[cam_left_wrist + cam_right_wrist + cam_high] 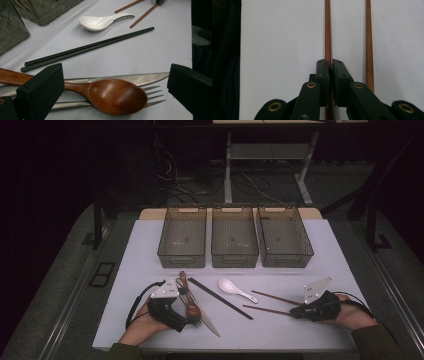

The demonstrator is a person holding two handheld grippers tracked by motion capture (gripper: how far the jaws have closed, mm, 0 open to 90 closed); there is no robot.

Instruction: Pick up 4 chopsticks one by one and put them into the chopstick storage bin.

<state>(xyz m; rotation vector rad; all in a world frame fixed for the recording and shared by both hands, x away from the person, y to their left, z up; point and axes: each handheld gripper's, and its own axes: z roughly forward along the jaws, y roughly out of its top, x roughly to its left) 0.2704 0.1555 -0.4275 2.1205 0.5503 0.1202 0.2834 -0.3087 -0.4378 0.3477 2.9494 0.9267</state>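
— What is the right tool (330,65) gripping?
— It's clamping a slim reddish-brown wooden chopstick (327,30), lying at the table's (320,330) four o'clock, its twin (368,45) lying just beside.

White table (310,330) carries three bins (234,238), chopsticks (270,304), spoons (236,289), knife (209,325).

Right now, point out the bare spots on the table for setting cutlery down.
Free: the table's left strip beside the left bin, its right strip beside the right bin, and the front edge between both hands. Crowded: the middle, from the wooden spoon and black chopsticks past the white spoon to the brown chopsticks.
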